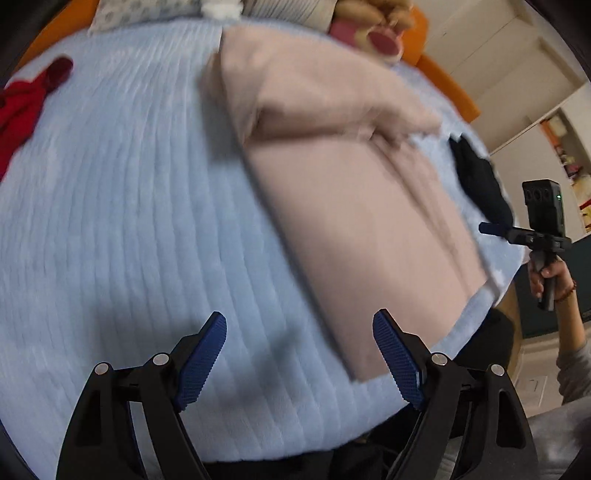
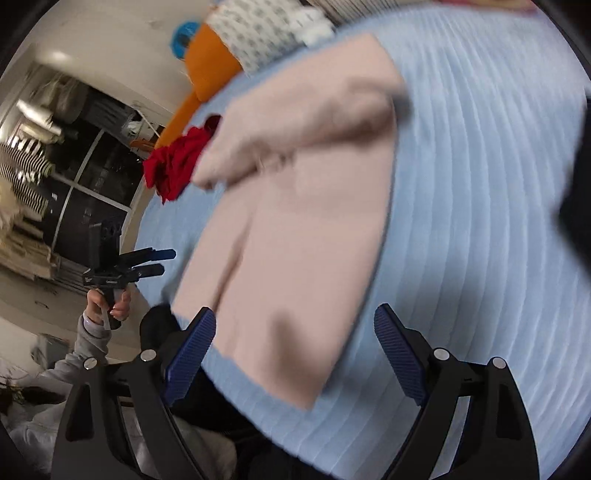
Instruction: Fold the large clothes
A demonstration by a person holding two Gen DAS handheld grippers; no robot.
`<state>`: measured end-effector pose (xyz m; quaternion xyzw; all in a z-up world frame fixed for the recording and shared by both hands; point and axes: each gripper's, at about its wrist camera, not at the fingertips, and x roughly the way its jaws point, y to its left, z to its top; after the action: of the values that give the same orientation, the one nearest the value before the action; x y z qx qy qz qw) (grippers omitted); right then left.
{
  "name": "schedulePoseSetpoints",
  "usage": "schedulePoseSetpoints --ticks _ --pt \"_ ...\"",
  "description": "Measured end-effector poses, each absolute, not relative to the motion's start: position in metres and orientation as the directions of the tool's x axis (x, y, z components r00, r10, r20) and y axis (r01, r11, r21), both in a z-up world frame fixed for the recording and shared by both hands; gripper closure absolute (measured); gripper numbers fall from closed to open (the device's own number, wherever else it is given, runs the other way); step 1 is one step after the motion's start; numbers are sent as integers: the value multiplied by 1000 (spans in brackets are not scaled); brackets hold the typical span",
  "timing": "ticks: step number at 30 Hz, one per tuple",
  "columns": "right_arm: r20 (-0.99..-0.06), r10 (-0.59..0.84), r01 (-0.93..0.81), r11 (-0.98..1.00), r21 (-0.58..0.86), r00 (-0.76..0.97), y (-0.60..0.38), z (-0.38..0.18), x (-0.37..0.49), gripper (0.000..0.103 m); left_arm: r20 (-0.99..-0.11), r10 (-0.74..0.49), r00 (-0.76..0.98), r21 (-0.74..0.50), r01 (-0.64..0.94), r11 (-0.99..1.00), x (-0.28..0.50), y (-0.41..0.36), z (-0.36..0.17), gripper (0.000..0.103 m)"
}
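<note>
Okay, near first: left gripper hangs over the near edge of the bed, jaws spread wide, nothing between the 2 blue pads; the right pad only overlaps the near corner of the pink garment in view, contact not clear. Right gripper likewise has jaws spread, nothing pinched, the garment's near edge showing between and beyond them. Both views are motion-blurred.

The pink garment lies flat on the light blue ribbed bed cover, folded into a long rectangle running from the near edge toward the far edge, with a sleeve folded across its upper part.

In the left wrist view the right gripper shows off the bed's right edge, held by a hand. In the right wrist view the left gripper sits off the left edge, held by a hand in a grey sleeve.

A dark garment lies near the right edge just beside the pink one. A red garment sits crumpled near the left edge, farther back. Patterned pillow and a plush toy sit at the far edge against an orange headboard.
</note>
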<state>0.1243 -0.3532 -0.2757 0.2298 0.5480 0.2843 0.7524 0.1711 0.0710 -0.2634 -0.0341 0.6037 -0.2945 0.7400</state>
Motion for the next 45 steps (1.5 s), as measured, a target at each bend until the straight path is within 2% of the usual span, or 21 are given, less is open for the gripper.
schedulePoseSetpoints --ticks 5,8,9,10,11,12,13,14,15,16,17,18,20,21,26,30,35,40,45 --pt "-674 727 -103 686 721 130 -331 -320 118 18 -844 -536 -1 -504 345 792 163 51 -291 21" --pt "-666 735 -131 678 723 126 -319 -320 122 18 -847 -531 -10 -499 354 791 153 38 -305 17" --pt "-654 747 -135 665 734 124 -317 -318 124 20 -849 -528 9 -490 362 793 150 36 -305 17" --pt "-633 766 -131 643 754 115 -316 -318 125 30 -847 -531 26 -485 371 792 148 34 -304 17" --pt "-620 778 -122 628 768 103 -314 -320 126 41 -839 -544 26 -497 369 785 147 35 -303 24" --pt "-618 781 -111 624 773 89 -311 -322 128 44 -833 -553 23 -509 360 782 146 35 -303 29" --pt "-615 784 -112 620 776 83 -309 -323 129 55 -830 -557 15 -518 346 782 146 36 -303 36" --pt "-605 792 -111 610 785 82 -306 -324 130 65 -825 -566 7 -530 339 777 147 36 -303 58" --pt "-597 797 -108 604 790 88 -306 -323 132 67 -808 -589 -22 -563 325 760 149 36 -304 70" --pt "-584 806 -106 591 799 96 -305 -322 134 74 -802 -597 -33 -576 309 757 152 35 -304 75" --pt "-572 814 -110 581 807 102 -302 -321 135 78 -792 -610 -38 -592 296 750 154 35 -302 84" --pt "-555 824 -119 566 815 117 -302 -316 137 81 -781 -623 -38 -605 295 740 159 35 -299 89" --pt "-508 850 -124 524 843 140 -307 -307 139 85 -733 -678 -46 -663 266 699 166 37 -294 93" --pt "-487 861 -138 505 852 148 -308 -296 142 85 -687 -725 -49 -712 248 657 170 41 -289 94" --pt "-402 892 -236 444 865 207 -317 -235 165 85 -575 -818 21 -775 307 552 186 53 -234 94" --pt "-361 894 -302 433 849 267 -325 -191 202 85 -499 -859 120 -789 347 507 217 69 -189 94" --pt "-306 891 -351 420 837 337 -332 -146 278 86 -414 -885 214 -820 335 465 289 81 -159 94" --pt "-294 870 -301 426 853 396 -348 -139 362 86 -365 -891 270 -859 273 434 363 98 -159 94" --pt "-340 826 -151 445 883 449 -365 -188 437 86 -402 -862 308 -882 124 455 434 87 -201 94"
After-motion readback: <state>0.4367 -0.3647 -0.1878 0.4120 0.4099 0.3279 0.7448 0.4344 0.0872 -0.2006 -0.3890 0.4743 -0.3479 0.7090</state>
